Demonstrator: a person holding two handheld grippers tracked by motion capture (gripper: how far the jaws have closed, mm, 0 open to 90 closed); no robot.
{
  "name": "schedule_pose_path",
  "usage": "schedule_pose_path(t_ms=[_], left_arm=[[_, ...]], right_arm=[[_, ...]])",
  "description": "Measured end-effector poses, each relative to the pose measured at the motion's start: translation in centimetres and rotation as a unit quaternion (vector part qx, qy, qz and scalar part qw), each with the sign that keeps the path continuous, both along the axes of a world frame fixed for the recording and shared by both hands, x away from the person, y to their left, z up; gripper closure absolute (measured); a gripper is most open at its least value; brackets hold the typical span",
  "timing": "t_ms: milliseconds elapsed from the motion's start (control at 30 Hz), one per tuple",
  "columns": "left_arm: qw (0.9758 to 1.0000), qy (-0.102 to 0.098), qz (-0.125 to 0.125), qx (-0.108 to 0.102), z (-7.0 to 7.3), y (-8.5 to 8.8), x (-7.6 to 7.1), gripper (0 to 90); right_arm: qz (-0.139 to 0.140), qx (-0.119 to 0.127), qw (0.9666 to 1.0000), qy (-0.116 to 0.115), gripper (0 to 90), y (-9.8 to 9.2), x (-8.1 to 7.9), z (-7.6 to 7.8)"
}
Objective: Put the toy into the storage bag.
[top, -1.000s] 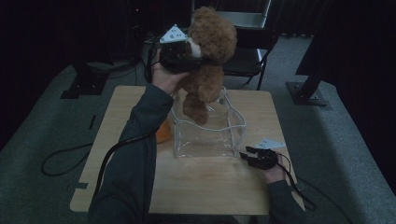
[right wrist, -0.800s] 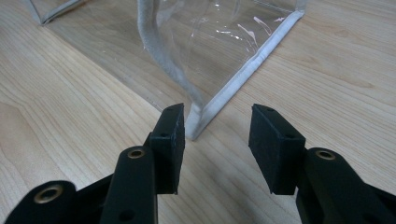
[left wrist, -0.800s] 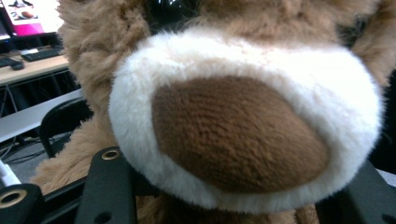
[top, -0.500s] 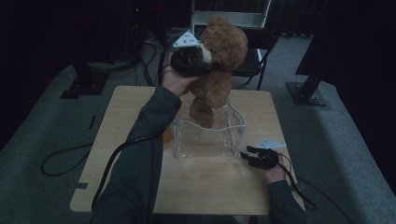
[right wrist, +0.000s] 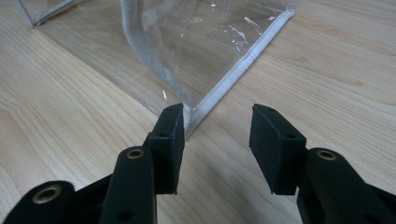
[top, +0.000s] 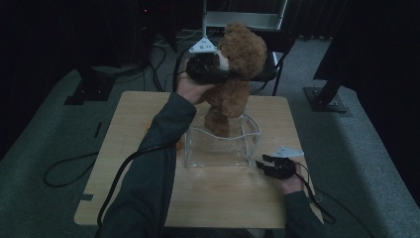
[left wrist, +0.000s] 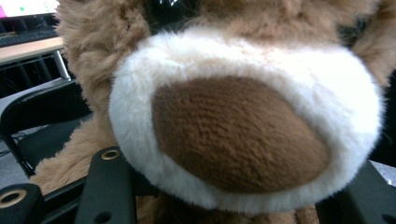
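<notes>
Two claws are being used: the left claw (top: pixel 220 74) is being kept clamped on a teddy bear's (top: pixel 236 79) head above a clear bag (top: pixel 223 144). The right claw (right wrist: pixel 215 140) is being held open, empty, at the bag's near right corner on the bench (top: pixel 138 129).

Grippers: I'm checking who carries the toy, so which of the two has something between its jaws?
The left gripper, raised above the clear bag, clamps the brown teddy bear by its head. The right gripper rests open on the table, jaws empty.

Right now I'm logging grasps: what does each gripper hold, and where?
The left gripper grips the teddy bear by its head, at the muzzle. The right gripper holds nothing.
</notes>
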State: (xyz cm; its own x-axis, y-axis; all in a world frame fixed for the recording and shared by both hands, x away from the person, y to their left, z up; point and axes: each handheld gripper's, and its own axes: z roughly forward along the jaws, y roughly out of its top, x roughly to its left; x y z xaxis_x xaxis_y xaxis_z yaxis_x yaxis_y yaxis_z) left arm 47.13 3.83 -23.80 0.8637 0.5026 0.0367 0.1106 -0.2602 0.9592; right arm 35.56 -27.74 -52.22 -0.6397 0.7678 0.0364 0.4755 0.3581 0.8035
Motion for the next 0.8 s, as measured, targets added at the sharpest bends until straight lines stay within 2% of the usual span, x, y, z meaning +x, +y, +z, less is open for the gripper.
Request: schedule_pose_path(t_ms=[233,367,500,800], left_arm=[[0.9999,0.004,-0.007,0.007,-0.5,-0.4,0.1,43.7],[0.9999,0.006,-0.01,0.008,-0.8,-0.5,0.0,43.7],[0.9999,0.008,-0.012,0.009,-1.0,-0.4,0.0,43.6],[0.9997,0.019,-0.014,0.012,-1.8,-0.9,0.1,43.6]], right_arm=[[-0.009,0.003,1.0,0.001,54.0,-0.2,0.1,0.1],[-0.014,0.024,0.9996,0.003,54.0,-0.4,0.2,0.4],[-0.018,0.024,0.9996,0.0,54.0,-0.5,0.3,0.6],[-0.02,0.03,0.9991,-0.022,53.2,-0.7,1.0,2.6]])
